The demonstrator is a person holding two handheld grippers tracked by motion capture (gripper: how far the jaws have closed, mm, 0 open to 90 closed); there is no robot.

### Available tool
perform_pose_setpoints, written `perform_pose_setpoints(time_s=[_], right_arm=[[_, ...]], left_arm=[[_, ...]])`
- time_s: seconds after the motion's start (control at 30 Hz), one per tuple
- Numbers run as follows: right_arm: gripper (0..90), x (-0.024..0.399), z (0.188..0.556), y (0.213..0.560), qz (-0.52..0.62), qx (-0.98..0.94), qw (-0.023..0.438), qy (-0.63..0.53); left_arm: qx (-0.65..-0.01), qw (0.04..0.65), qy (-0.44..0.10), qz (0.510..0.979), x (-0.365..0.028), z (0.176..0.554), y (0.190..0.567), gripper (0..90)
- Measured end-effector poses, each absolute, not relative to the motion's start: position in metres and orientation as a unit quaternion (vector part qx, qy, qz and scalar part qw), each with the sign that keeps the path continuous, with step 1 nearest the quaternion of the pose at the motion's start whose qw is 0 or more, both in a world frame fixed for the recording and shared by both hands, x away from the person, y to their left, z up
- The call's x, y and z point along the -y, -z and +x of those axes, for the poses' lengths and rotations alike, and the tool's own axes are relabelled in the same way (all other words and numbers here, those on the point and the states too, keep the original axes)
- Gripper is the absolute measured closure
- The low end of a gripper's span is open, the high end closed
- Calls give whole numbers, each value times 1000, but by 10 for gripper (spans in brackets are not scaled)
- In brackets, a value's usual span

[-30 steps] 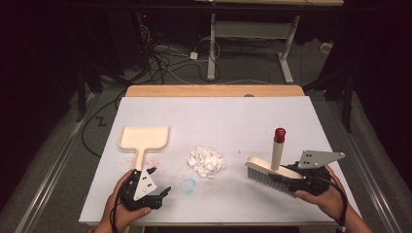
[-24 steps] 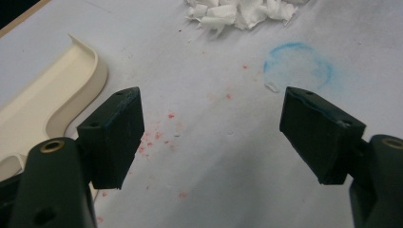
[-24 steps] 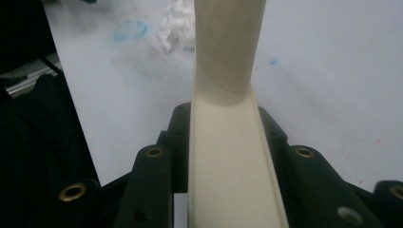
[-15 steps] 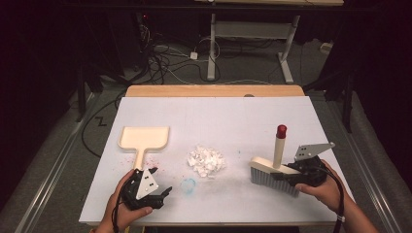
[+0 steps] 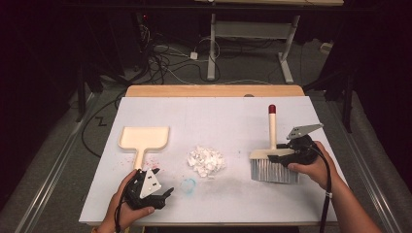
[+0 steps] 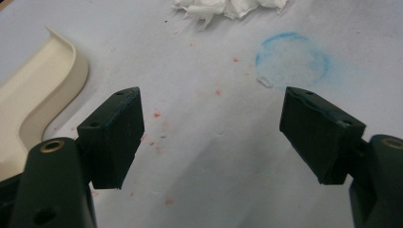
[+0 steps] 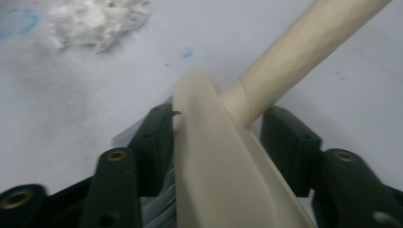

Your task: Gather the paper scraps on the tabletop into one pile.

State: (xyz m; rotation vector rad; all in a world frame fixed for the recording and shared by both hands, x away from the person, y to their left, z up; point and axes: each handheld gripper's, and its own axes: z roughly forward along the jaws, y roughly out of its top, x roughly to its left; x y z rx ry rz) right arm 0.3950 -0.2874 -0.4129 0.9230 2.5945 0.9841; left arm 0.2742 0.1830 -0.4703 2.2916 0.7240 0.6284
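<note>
Cream plastic dustpan is lying just ahead of the left gripper, which is resting on the white table with jaws standing wide and nothing between them; a heap of white paper scraps is sitting ahead and to its right; the brush is standing between the jaws of the right gripper, which have just been opening, its head in the gap and its red-tipped handle pointing away.

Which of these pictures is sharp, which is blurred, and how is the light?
High view: the white table is brightly lit, the room around it dark. Left gripper view: sharp, with the blue ring mark and red specks crisp. Right gripper view: motion-blurred, so the brush and paper scraps look smeared.
</note>
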Motion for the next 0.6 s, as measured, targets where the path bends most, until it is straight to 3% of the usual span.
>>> perform_pose_setpoints(time_s=[0.03, 0.1, 0.3, 0.6], right_arm=[[416, 288, 396, 412, 315, -882, 125, -329], [497, 292, 396, 407, 326, -865, 162, -344], [442, 294, 392, 405, 330, -842, 211, -371], [334, 292, 358, 396, 300, -804, 303, -415]], left_arm=[[-276, 320, -240, 874, -183, 274, 470, 222], [-275, 315, -242, 876, -182, 275, 471, 222], [-273, 324, -246, 872, -183, 273, 468, 222], [-277, 331, -257, 865, -187, 272, 464, 220]])
